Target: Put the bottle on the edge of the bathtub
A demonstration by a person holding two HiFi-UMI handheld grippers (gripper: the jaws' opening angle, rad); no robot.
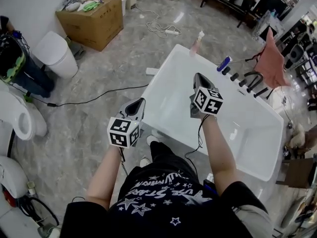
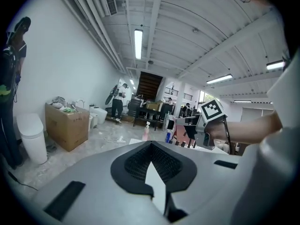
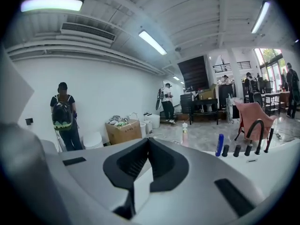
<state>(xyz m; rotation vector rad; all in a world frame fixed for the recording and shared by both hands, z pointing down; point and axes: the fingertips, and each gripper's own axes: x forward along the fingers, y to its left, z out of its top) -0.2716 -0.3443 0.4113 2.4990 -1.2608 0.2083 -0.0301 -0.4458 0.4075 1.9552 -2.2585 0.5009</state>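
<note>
Grey marbled floor (image 1: 99,73), white bathtub (image 1: 257,133) set diagonally on it, near rim partly hidden behind the right forearm. Pink bottle (image 1: 196,42) upright on the tub's far corner rim — label too small to read, base hard to separate from the white edge. Blue bottle (image 1: 224,63) and a row of black knobs (image 1: 234,76) further along the same rim. Left gripper (image 1: 141,103) over the floor just outside the tub, jaws clenched tip to tip, gripping nothing. Right gripper (image 1: 197,76) over the basin, well short of the pink bottle — jaws likewise pressed together, nothing in them. Cardboard box (image 1: 91,19) and white bin (image 1: 55,53) by the wall. Person with a backpack (image 1: 12,58) cut off at the left edge.
</note>
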